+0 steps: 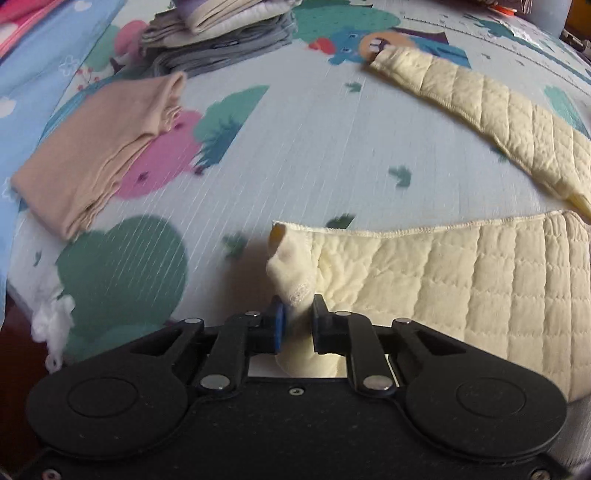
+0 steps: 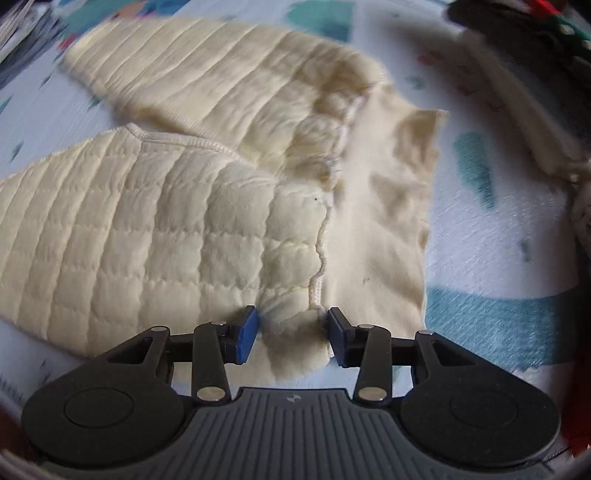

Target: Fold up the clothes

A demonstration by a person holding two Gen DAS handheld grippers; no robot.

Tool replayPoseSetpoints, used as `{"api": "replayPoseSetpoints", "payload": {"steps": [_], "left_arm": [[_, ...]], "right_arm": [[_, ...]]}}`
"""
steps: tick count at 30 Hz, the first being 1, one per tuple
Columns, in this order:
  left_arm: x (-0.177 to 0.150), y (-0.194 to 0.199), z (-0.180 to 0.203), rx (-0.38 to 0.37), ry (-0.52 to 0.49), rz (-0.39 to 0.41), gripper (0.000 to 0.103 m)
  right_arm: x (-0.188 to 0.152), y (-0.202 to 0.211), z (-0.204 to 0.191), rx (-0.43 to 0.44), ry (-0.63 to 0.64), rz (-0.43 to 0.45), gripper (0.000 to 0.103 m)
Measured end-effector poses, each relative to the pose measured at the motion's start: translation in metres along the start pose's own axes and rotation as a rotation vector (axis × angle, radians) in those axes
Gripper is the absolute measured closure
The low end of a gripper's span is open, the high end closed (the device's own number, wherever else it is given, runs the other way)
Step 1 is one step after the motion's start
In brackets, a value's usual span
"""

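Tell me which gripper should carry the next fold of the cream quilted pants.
Left, probably. The left gripper is shut on the cuff of one leg of the cream quilted pants, a free end ready to lift toward the waist. The right gripper pinches the waist end, better kept as the anchor.

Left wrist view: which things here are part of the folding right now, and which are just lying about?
In use:
- cream quilted trousers
- left gripper, shut on one leg's cuff
- right gripper, gripping the waist end

Lying about:
- folded beige garment
- stack of folded grey and white clothes
- cartoon-print bedsheet
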State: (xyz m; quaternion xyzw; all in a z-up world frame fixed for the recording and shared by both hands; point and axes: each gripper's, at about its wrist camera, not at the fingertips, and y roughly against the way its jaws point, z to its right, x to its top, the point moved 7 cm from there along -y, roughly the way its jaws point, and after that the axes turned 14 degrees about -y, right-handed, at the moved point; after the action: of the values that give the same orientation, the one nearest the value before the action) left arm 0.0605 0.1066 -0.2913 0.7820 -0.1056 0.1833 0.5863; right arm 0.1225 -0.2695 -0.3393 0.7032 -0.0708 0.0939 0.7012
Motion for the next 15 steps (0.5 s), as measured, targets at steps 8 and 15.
{"api": "replayPoseSetpoints", "payload": {"steps": [8,15], "left_arm": [[0.011,0.018,-0.022,0.114,0.041,0.104,0.058],[0.029,0.028,0.026,-0.068,-0.055,0.231,0.058]], "right_arm": [[-0.018,0.031,-0.018,0.014,-0.011,0.073,0.060],[-0.004,0.054,-0.039,0.044,0.029,0.299,0.069]]}}
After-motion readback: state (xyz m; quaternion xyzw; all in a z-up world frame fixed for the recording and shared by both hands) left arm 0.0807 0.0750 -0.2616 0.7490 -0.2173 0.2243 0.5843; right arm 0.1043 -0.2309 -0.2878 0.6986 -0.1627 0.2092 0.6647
